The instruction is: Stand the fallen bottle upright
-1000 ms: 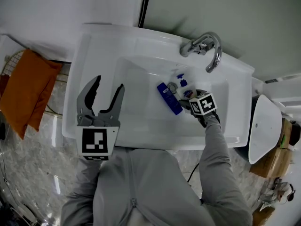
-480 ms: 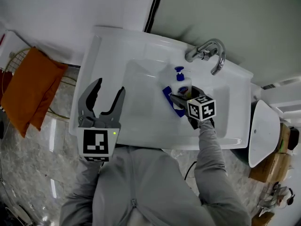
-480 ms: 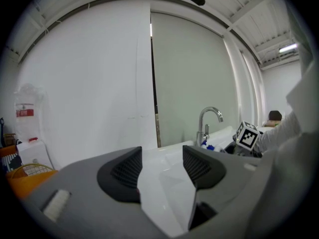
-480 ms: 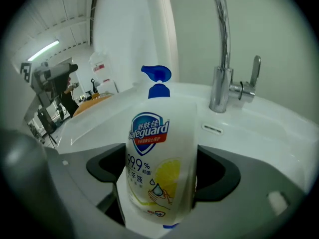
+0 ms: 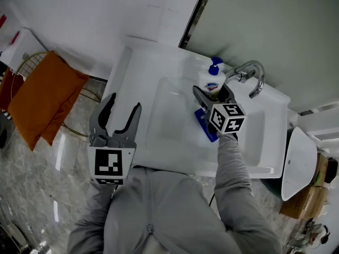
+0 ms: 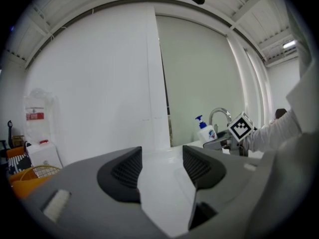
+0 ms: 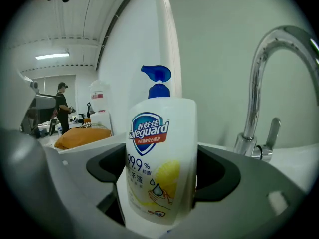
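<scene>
Jaws on the right gripper [image 5: 213, 93] are clamped on the flat sides of a white plastic pump bottle with a blue pump head [image 7: 159, 153]. They grip about mid-body, with the label facing the camera. The bottle reads upright, over the far ledge of the white ceramic sink [image 5: 135, 78], just left of the chrome curved faucet [image 5: 254, 74]. I can't tell if its base touches the ledge.

My guess on handling: smooth glossy plastic, probably slick if wet, and the walls give a bit under a squeeze. Any liquid inside would keep the weight low. The mid-body grip seems right, since the pump neck would wobble.

A blue flat thing [image 5: 203, 124] lies in the basin under the gripper, partly hidden. The left gripper [image 5: 121, 110] hangs off the near left of the sink, jaws spread, nothing between them.
</scene>
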`<state>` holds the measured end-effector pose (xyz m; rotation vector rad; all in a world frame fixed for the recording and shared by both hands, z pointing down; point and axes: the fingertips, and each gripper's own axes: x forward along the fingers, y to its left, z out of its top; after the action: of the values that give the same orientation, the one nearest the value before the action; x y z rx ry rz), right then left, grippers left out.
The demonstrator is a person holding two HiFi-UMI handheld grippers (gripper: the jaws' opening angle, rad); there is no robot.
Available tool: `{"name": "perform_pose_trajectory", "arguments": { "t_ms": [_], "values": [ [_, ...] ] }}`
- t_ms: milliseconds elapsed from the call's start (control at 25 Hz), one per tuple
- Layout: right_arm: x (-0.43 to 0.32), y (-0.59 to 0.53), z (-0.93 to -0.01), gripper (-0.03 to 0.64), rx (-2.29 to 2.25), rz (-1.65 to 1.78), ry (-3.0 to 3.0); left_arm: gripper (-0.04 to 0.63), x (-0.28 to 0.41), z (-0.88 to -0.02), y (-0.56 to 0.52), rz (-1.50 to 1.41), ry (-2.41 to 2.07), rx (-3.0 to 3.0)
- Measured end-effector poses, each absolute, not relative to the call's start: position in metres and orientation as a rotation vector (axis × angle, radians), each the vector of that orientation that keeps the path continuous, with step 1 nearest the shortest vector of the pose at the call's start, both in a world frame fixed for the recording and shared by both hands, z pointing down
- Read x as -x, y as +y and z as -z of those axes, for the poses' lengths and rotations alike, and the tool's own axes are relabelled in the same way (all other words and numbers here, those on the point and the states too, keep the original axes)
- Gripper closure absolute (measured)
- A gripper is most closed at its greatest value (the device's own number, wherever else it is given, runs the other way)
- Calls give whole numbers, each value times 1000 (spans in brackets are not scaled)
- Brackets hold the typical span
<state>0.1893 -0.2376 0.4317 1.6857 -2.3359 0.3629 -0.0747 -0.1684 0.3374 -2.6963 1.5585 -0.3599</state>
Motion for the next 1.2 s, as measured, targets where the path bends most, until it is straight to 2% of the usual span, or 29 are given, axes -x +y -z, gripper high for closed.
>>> {"name": "perform_pose_trajectory", "arguments": {
  "t_ms": [600, 1200],
  "values": [
    [-217, -321, -410, 201, -2222, -228, -2248, 291, 113, -348, -192, 461, 1668, 2633],
    [-216, -362, -445, 201, -2236, -79, -2135, 291, 119, -374, -232, 637, 1664, 2621]
  ]
}}
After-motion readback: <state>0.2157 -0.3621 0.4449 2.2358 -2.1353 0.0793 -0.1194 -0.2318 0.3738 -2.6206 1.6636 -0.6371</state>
